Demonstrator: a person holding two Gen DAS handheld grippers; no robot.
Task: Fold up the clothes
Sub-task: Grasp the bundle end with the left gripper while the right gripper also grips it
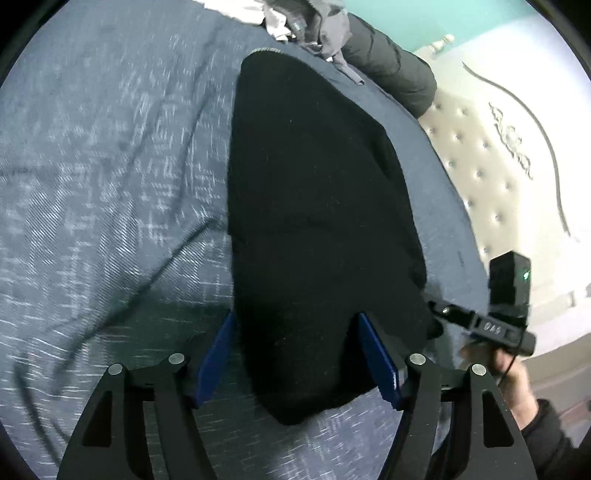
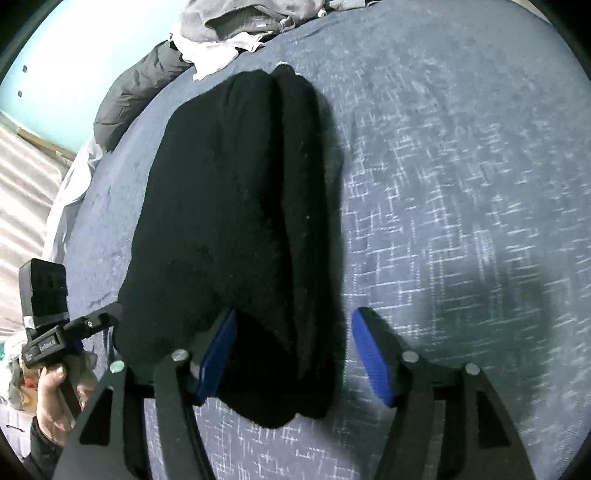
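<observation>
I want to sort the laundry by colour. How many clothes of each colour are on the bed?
Black: 1, the folded garment between the open grippers
Dark grey: 1, the puffy jacket at the bed's edge
Grey: 1, the crumpled piece in the far pile
White: 1, the piece under it
Total: 4 that I can tell apart; the pile may hide more.

A black garment (image 1: 317,221) is being shown folded lengthwise into a long, narrow, thick bundle, lying flat on the blue-grey bedspread (image 1: 110,184). Its layered fold is being seen along one long side, and its rounded near end is lying closest to the cameras.
</observation>
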